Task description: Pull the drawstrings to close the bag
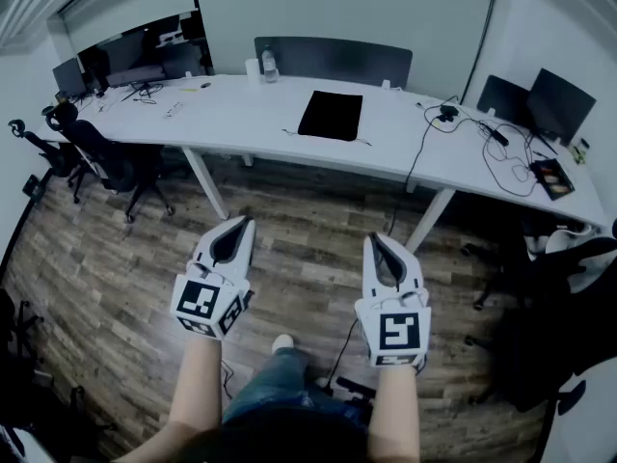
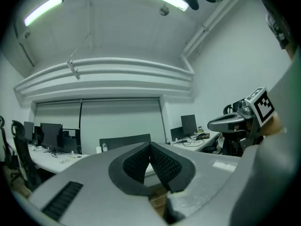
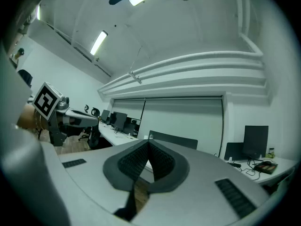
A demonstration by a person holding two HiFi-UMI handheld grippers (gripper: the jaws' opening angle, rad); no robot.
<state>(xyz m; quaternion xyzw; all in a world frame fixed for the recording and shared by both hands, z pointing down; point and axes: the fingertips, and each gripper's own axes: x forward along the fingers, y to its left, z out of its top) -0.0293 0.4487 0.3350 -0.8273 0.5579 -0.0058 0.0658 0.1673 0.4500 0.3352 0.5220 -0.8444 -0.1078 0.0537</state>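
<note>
Bag (image 1: 332, 115), flat black rectangle on white table (image 1: 231, 114), left claw (image 1: 244, 222), right claw (image 1: 372, 238) both closed, empty

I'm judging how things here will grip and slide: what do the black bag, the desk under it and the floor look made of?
Black bag: probably soft fabric, matte; it lies limp and flat with no shine.
Desk: smooth white top, likely laminate, evenly lit with a faint sheen.
Floor: wood-look planks with visible grain and seams; whether real wood or vinyl can't be told.
</note>
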